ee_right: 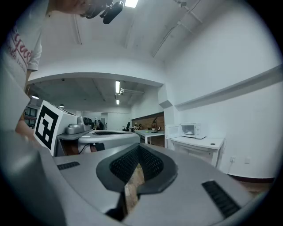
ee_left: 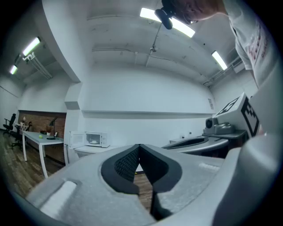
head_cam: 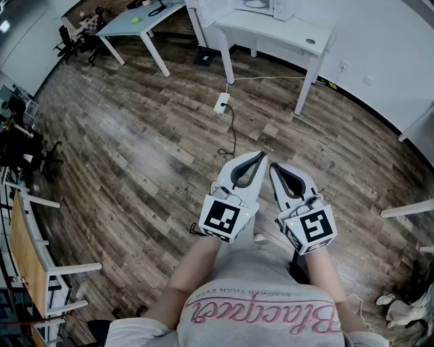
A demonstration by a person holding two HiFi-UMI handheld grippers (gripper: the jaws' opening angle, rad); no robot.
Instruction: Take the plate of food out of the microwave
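Observation:
The white microwave (head_cam: 260, 5) stands on a white table (head_cam: 288, 30) across the room, cut off by the top edge of the head view. Its door (ee_left: 76, 140) hangs open, and a pale plate (ee_left: 93, 142) shows inside. The right gripper view has the same microwave (ee_right: 193, 130) far off at the right. I hold both grippers side by side at waist height over the wooden floor, far from the table. My left gripper (head_cam: 262, 155) is shut and empty. My right gripper (head_cam: 274, 167) has its tips together with nothing between them.
A power strip (head_cam: 222, 103) and its cable lie on the floor between me and the table. A second white table (head_cam: 146, 17) stands at the back left, office chairs beyond it. A wooden rack (head_cam: 27, 251) is at my left.

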